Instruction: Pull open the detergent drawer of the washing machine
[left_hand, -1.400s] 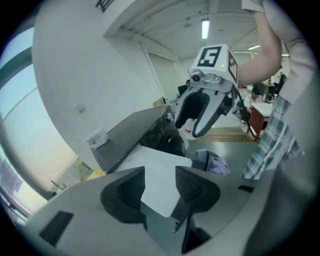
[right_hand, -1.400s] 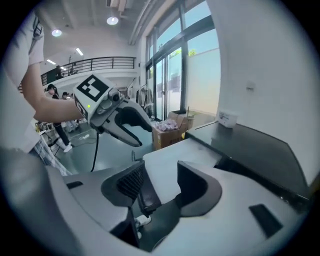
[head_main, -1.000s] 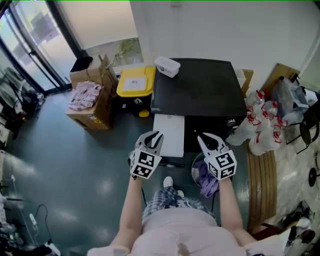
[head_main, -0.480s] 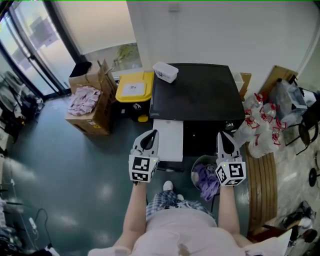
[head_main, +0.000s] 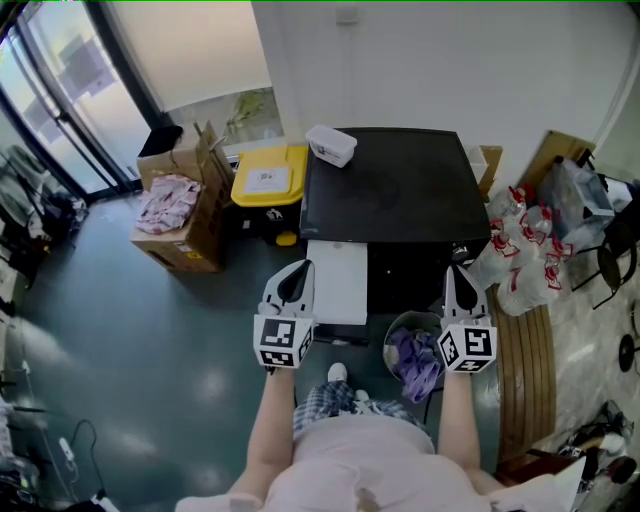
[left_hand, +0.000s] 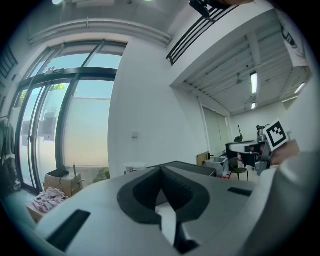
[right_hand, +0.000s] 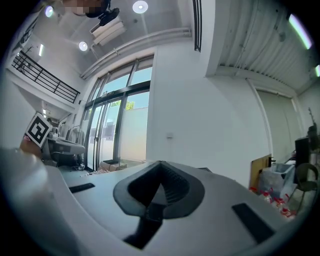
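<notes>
Left jaws: shut tight on my left gripper (left_hand: 162, 176), dark pads meeting, nothing clamped between them.
Left gripper view, ahead: the black top of the washing machine (left_hand: 192, 168) runs level just past my tips, with a small white tub (left_hand: 134, 168) on its far corner.
Left gripper view, left side: a cardboard box (left_hand: 56, 181) and pink cloth (left_hand: 47, 199) sit on the floor by tall glass doors (left_hand: 45, 130).
Right jaws: shut as well on my right gripper (right_hand: 160, 182), pads together and empty.
Right gripper view: a white wall (right_hand: 200, 115) fills the middle, and bags of plastic bottles (right_hand: 280, 187) sit low on the right.
Head view, grippers: I hold both in front of the washing machine, well apart from each other.
Head view, drawer: the white detergent drawer (head_main: 337, 280) stands pulled out from the front left of the machine. My left gripper overlaps its left edge here; I cannot tell whether they touch. My right gripper is well off to the drawer's right.
Head view, below: purple laundry (head_main: 412, 355) lies between the drawer and my right gripper.
Head view, left: a yellow-lidded bin (head_main: 268, 172) stands just beside the machine.
</notes>
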